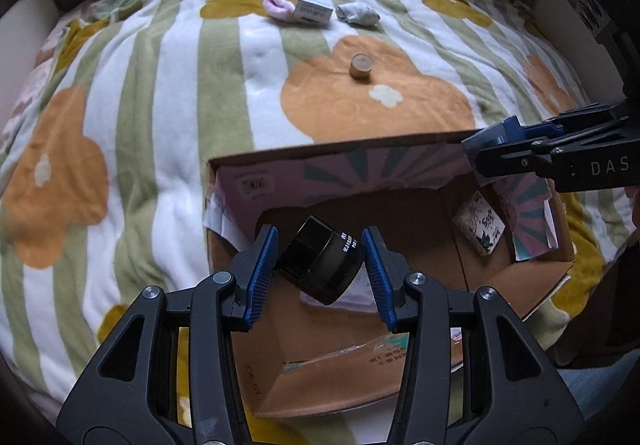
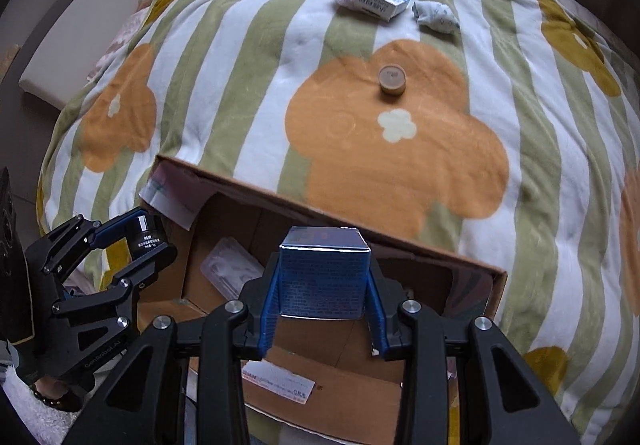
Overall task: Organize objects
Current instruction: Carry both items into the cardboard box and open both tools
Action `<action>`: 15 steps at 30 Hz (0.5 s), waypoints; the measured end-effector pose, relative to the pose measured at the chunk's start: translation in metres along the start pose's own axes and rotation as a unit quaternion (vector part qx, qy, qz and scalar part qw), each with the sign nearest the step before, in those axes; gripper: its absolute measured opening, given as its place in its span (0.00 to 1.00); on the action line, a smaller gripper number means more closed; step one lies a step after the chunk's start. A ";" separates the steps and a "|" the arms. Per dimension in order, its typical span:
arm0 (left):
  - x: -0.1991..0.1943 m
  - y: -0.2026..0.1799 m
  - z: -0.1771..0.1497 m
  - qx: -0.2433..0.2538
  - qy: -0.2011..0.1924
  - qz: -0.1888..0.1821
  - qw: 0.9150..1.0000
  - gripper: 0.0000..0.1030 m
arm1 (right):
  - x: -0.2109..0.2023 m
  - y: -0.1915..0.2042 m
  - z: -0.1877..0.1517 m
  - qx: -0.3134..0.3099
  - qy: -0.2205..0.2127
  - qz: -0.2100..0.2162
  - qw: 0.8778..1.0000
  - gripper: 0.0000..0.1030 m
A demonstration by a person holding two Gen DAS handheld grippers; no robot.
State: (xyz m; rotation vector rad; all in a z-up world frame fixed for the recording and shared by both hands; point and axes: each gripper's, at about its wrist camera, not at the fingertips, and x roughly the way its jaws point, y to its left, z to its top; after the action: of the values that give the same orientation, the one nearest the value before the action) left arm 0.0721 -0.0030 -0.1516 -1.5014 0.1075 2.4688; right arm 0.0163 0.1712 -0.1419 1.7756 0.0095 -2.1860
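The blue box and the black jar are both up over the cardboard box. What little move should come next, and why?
Probably lower each a bit, then let go. The right tool grips the blue box and the left tool holds the tilted black jar, both hanging over the open cardboard box, neither resting on its floor.

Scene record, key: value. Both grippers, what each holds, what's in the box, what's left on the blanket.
left gripper: shut on black jar, tilted, above cardboard box
right gripper: shut on blue box, above the cardboard box
in box: patterned packet, clear plastic tray
on blanket: pink sock, white carton, grey sock, tan jar
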 end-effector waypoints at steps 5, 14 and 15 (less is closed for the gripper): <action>0.015 -0.001 -0.015 -0.007 0.015 0.012 1.000 0.39 | 0.016 0.001 -0.015 -0.014 0.014 -0.001 1.000 0.34; 0.024 -0.002 -0.022 -0.004 0.028 0.019 0.999 0.39 | 0.024 0.003 -0.020 -0.026 0.014 0.011 1.000 0.34; 0.024 -0.003 -0.022 -0.003 0.028 0.019 0.999 0.40 | 0.024 0.004 -0.020 -0.030 0.015 0.012 0.999 0.34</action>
State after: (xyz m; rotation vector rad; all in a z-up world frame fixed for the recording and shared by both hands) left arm 0.0810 -0.0005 -0.1826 -1.5861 0.1406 2.4575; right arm 0.0322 0.1656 -0.1686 1.7653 0.0601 -2.1203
